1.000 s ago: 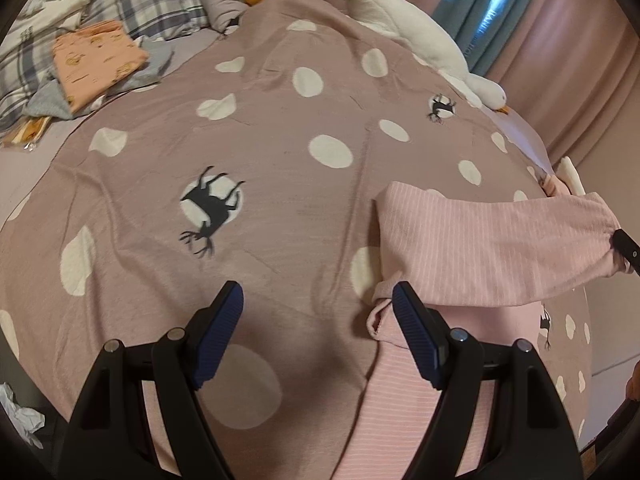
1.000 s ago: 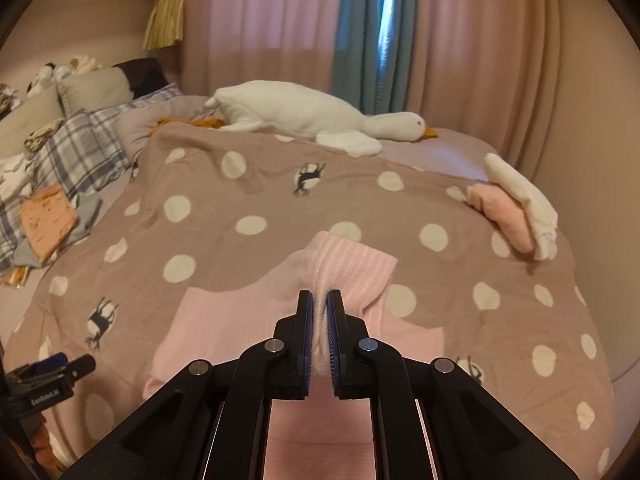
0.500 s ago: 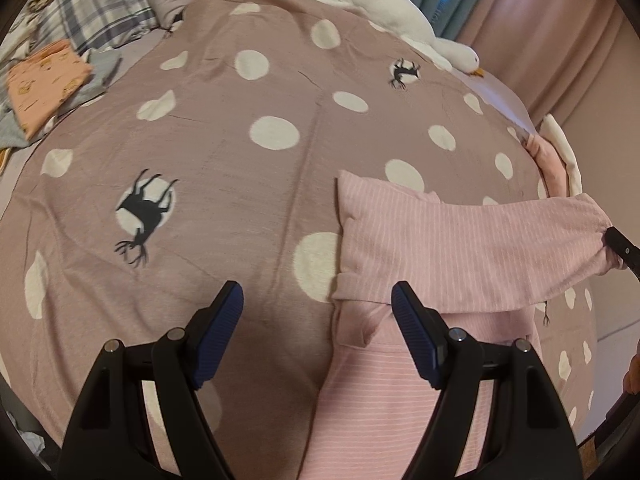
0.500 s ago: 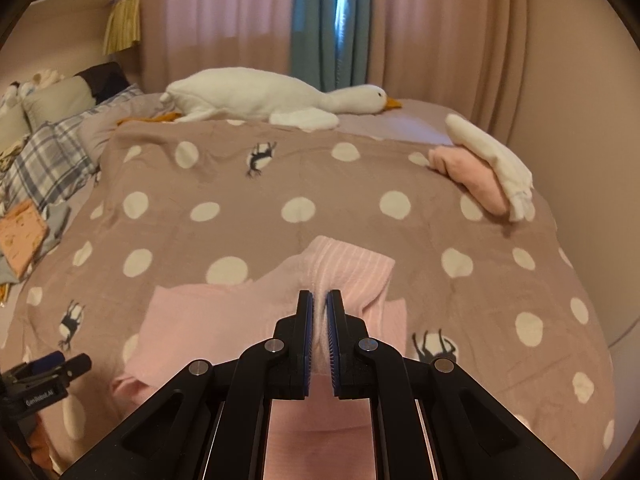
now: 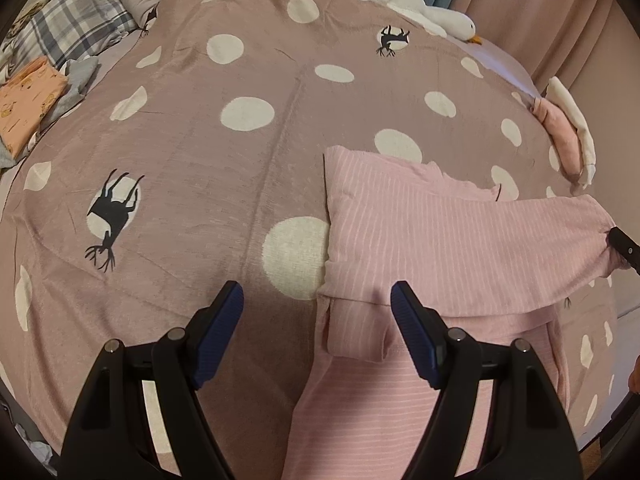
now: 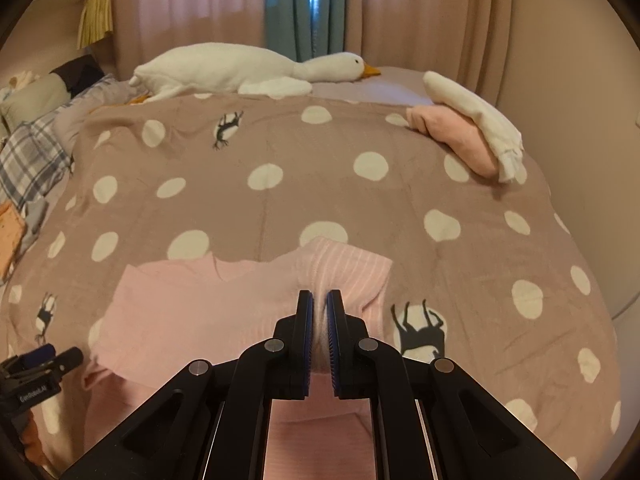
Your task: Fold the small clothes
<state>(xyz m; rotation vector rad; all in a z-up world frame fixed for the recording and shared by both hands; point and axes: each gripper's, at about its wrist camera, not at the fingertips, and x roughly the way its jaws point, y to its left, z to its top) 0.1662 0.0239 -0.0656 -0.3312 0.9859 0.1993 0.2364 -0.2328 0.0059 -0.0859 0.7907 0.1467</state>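
A pink striped garment [image 5: 440, 232] lies on the dotted brown blanket [image 5: 248, 184], its upper part folded across the lower. My left gripper [image 5: 318, 312] is open and hovers over the garment's left edge, where the fold's corner lies below the gap between its fingers. My right gripper [image 6: 318, 312] is shut on a bunched end of the pink garment [image 6: 180, 304] and holds that end stretched to the right. Its black tip [image 5: 624, 246] shows at the right edge of the left wrist view. The left gripper [image 6: 40, 364] shows at the lower left of the right wrist view.
A white plush goose [image 6: 240, 68] lies along the far side of the bed. Folded pink and white clothes [image 6: 464, 132] sit at the far right near the wall. An orange folded cloth [image 5: 24, 100] and a plaid pillow [image 5: 72, 28] lie at the left. Curtains hang behind.
Both grippers have sunk toward the bed. The left has slid right until the garment's folded edge sits under it. The right stays shut on the fabric, whose folded part now lies flatter.
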